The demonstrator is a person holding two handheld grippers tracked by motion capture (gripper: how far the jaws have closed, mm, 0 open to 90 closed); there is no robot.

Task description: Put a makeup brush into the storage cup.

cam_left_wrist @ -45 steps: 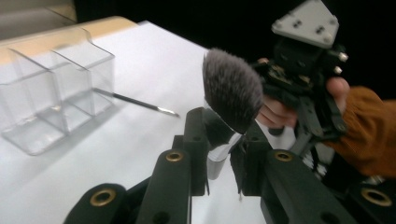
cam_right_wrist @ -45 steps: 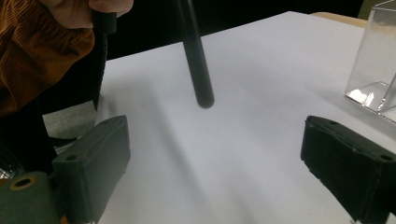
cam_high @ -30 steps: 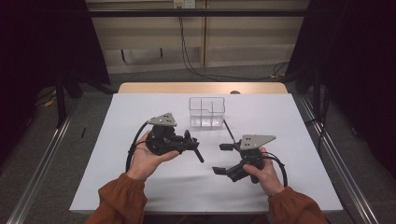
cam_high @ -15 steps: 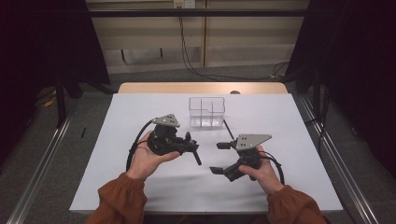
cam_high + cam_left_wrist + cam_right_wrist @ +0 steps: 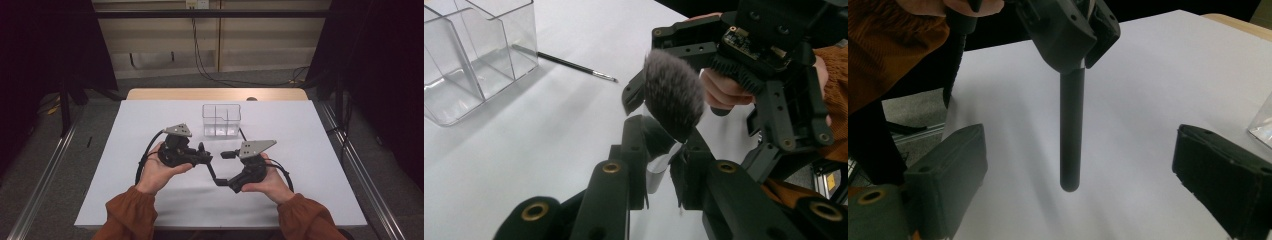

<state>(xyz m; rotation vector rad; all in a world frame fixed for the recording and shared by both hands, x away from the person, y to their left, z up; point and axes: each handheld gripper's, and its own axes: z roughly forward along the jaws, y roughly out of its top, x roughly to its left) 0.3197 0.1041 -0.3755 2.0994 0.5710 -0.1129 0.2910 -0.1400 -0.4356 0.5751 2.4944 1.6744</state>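
My left gripper is shut on a makeup brush by its silver ferrule. The fluffy grey head sticks out past the jaws. The black handle slants down toward the right gripper. That gripper is open, with one jaw on each side of the handle's rounded end and not touching it. In the right gripper view my right gripper looks up the handle to the left gripper.
A clear plastic organizer with compartments stands on the white table behind both hands. A thin dark brush lies on the table beside the organizer. Metal rails run along both sides of the table.
My right gripper has moved left toward the left one and now brackets the end of the brush handle. The left gripper still holds the brush and has shifted slightly.
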